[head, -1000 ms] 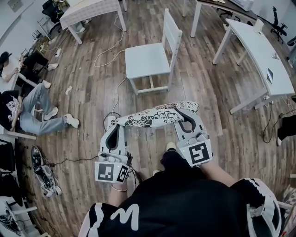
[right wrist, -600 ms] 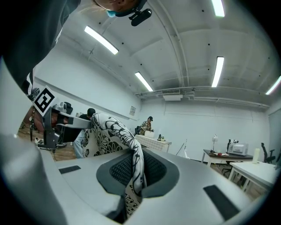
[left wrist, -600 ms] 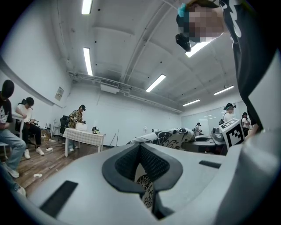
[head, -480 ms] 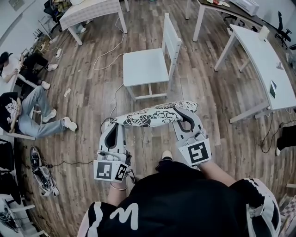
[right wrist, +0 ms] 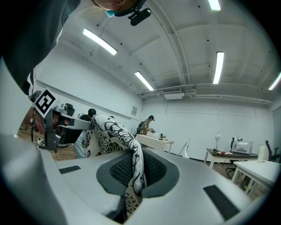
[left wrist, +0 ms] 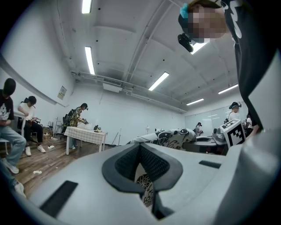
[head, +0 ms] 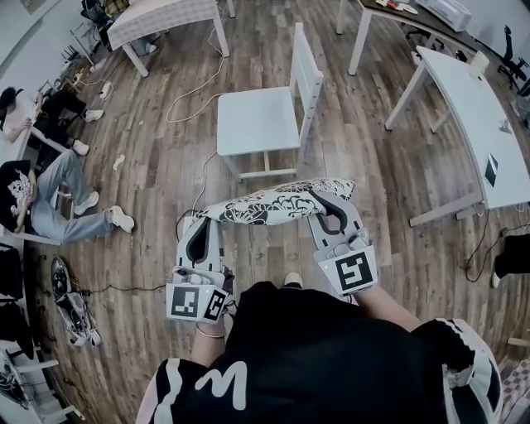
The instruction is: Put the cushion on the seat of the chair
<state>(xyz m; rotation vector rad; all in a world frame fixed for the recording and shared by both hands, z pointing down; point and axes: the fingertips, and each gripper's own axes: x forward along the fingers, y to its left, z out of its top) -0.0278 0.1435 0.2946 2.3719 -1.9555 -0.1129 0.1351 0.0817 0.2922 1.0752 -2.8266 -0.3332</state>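
The chair [head: 257, 120] stands at upper centre of the head view, with its backrest to the right of its seat. The cushion [head: 273, 204] sits just below it at frame centre, apart from it, spanning from the left gripper [head: 202, 222] to the right gripper [head: 328, 202]. The upper-left table [head: 161, 15] fills that corner, and the right-hand table [head: 476, 108] runs along the right edge.

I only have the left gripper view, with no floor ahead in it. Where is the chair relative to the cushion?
Observer: The chair stands straight ahead, beyond the cushion, with nothing on its seat.
Operator: Is the other end of the cushion gripped too?
Observer: Yes, the right gripper has its jaws closed on the cushion's edge.
Operator: Which side is the backrest on?
Observer: In the head view the backrest is on the seat's right side.
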